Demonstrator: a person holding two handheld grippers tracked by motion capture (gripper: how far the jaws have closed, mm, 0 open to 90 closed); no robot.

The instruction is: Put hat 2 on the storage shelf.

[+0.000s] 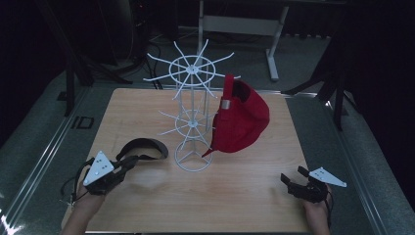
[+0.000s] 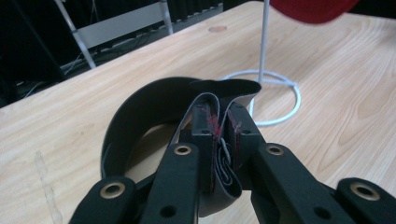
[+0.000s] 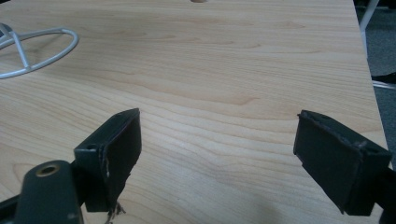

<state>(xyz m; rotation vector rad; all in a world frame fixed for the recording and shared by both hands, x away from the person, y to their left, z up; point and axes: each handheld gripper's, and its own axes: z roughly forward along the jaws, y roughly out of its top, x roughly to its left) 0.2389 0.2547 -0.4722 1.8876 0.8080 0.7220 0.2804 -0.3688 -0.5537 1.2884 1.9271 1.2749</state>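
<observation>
A red cap (image 1: 241,116) hangs on an arm of the white wire rack (image 1: 193,110) standing mid-table. My left gripper (image 1: 128,162) is shut on the strap of a black visor (image 1: 146,146), which hangs lifted off the table at the front left. Up close, the grey strap (image 2: 219,140) is folded and pinched between the pads, and the dark brim (image 2: 144,109) curves away beyond them. My right gripper (image 1: 293,177) rests near the front right edge, jaws open with nothing between them; its pads (image 3: 119,144) stand wide apart over bare wood.
The rack's ring base (image 1: 194,159) sits just right of the visor and shows as a white ring (image 3: 39,51) at the far left of the right gripper view. The wooden table (image 1: 254,191) lies between the two hands.
</observation>
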